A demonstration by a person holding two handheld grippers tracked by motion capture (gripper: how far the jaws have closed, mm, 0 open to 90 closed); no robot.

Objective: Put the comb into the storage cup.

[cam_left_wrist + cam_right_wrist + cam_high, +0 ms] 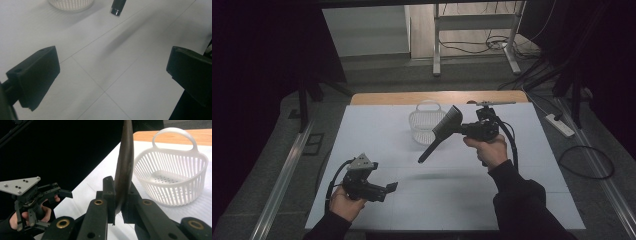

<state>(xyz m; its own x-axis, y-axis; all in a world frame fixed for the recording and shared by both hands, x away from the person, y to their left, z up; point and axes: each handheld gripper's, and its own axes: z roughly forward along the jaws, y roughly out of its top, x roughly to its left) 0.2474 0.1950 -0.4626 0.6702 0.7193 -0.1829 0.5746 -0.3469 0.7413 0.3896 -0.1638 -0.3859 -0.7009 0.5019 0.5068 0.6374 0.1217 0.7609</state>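
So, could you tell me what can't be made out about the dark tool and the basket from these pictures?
- Dark tool: what kind it is; too small in the high view, and the right gripper covers its held end in the right gripper view.
- Its handle: cut off by the top edge in the left gripper view.
- White basket: far side hidden behind the tool.

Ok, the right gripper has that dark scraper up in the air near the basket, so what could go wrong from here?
1. The right gripper pinches only the thin blade of the dark scraper; its long handle hangs down unsupported, so it could pivot or slip out.
2. The white basket looks light; a bump from the handle might tip or push it.
3. The left gripper is open and well off, too far to steady anything.
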